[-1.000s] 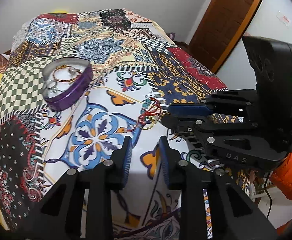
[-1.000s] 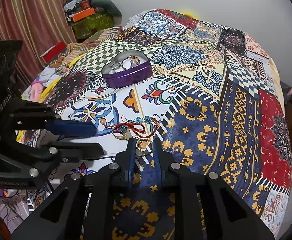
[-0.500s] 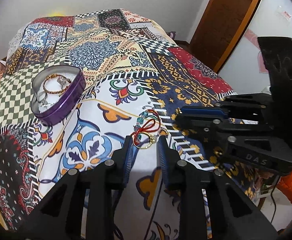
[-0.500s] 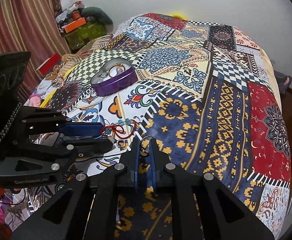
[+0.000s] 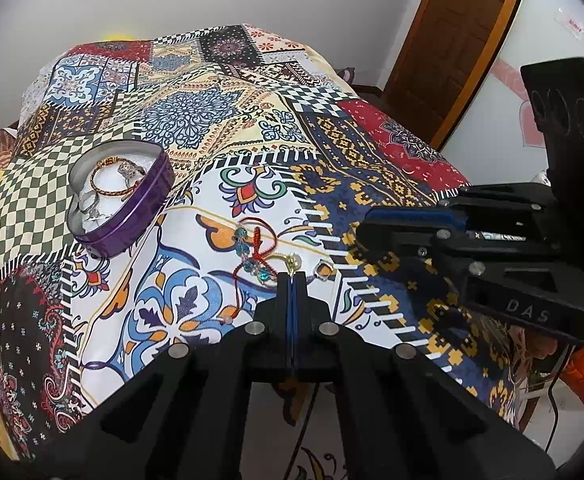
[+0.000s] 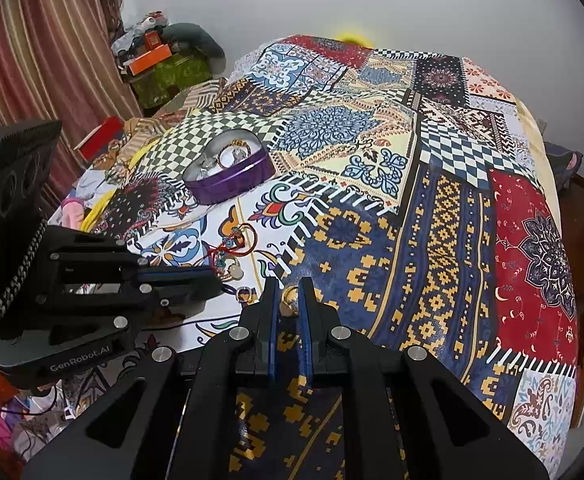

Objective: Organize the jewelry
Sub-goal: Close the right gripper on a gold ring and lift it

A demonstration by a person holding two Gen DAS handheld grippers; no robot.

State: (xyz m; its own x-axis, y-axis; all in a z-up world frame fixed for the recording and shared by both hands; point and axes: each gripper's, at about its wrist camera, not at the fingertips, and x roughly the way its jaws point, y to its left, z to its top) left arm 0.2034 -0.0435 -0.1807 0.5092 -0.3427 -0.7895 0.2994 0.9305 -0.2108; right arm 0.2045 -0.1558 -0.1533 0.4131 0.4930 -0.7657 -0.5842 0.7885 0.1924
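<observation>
Where a patchwork bedspread [image 5: 220,128] covers the bed, wooden door [image 5: 451,48], left claw [image 5: 291,280] pressed closed, right claw [image 6: 290,300] pinching gold ring [image 6: 290,295].

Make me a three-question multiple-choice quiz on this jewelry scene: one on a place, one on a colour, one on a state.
1. The gold bangle lies
A. inside the purple tin
B. loose on the quilt
C. hanging on the door

2. The cord of the beaded bracelet on the quilt is
A. green
B. red
C. white

3. The left gripper's fingers are
A. spread wide
B. out of view
C. pressed together

Answers:
1. A: the gold bangle rests on the white lining inside the heart-shaped purple tin.
2. B: the bracelet is a red cord with teal beads.
3. C: in the left wrist view the left gripper shows no gap between its blue pads.
</observation>
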